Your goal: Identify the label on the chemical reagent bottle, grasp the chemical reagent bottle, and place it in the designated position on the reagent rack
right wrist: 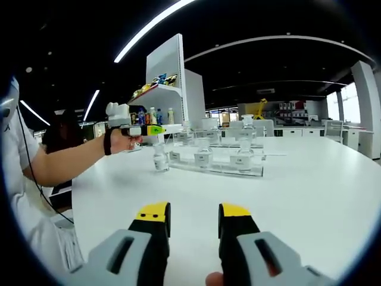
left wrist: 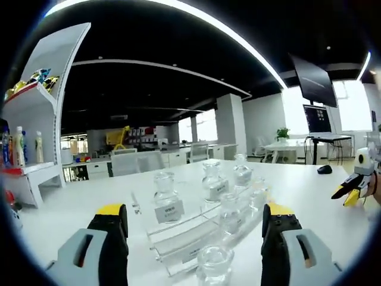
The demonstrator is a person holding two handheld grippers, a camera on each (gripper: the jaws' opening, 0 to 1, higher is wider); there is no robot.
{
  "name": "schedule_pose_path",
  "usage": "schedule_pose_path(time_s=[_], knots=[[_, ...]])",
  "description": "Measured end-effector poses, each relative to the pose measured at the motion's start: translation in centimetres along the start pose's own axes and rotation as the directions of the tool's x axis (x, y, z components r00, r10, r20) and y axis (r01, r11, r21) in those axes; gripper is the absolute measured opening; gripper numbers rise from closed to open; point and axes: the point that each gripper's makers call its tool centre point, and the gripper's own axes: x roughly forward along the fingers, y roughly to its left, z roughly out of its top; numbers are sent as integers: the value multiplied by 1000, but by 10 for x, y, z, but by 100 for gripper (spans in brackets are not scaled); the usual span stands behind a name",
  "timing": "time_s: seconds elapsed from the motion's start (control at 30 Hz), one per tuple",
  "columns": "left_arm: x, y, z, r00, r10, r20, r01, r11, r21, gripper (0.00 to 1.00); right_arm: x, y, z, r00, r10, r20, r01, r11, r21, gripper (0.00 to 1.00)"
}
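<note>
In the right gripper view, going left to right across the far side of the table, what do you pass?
Person's hand holding the left gripper → lone glass bottle on the table → clear reagent rack with bottles.

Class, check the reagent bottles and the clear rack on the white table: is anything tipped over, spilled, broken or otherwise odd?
Nothing stands out. The glass bottles stand upright with stoppers on, in and beside the clear rack, and the white table shows no spill.

Both grippers are grey with black jaws tipped in yellow: left gripper (left wrist: 193, 223), right gripper (right wrist: 191, 215). The table (right wrist: 297, 179) is white; the reagent bottles (left wrist: 166, 192) are clear glass with white labels.
</note>
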Motion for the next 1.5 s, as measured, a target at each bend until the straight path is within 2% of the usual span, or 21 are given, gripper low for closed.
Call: schedule_pose_path(time_s=[0.07,0.3,0.4,0.57,0.67,0.77,0.87,1.0,1.03,1.07,1.2,1.4,1.43,1.5], knots=[[-1,-3,-8,1000,-4,-27,5,1000,16,93,0,0,0,1000,-5,5,5,1000,11,30],[-5,-6,-25,999,4,-41,-4,1000,8,90,-1,0,2,1000,-7,7,6,1000,13,30],[-8,-7,-29,998,45,-38,-42,996,74,79,1,-1,1,1000,-2,5,2,1000,11,30],[-9,-20,-38,998,30,-57,-28,999,42,75,3,-3,0,1000,1,3,-1,1000,15,30],[-7,-20,-42,998,34,-52,-32,999,32,75,4,-3,1,1000,5,7,-5,1000,19,30],[-7,-17,-45,997,58,-46,-57,998,30,66,5,-1,2,1000,14,13,-14,1000,19,30],[-6,-15,-47,997,65,-50,-63,998,31,67,5,-2,2,1000,19,19,-19,1000,19,30],[-8,-21,-50,997,66,-51,-65,998,14,63,2,1,2,1000,12,26,-13,1000,26,30],[-8,-23,-52,996,62,-58,-62,998,4,60,2,1,2,1000,13,28,-14,1000,28,30],[-8,-28,-58,996,36,-81,-39,998,-43,57,1,2,2,1000,13,28,-14,1000,28,30],[-12,-30,-62,995,45,-93,-47,999,-20,40,0,5,0,1000,14,23,-15,1000,22,30],[-13,-32,-61,994,52,-92,-53,999,-12,35,-1,5,-1,1000,10,23,-11,1000,27,30],[-14,-34,-61,995,46,-92,-51,997,-51,35,-1,6,-1,1000,9,23,-10,1000,28,30],[-14,-34,-60,995,51,-92,-56,997,-55,31,-1,6,-2,1000,9,22,-10,1000,27,30]])
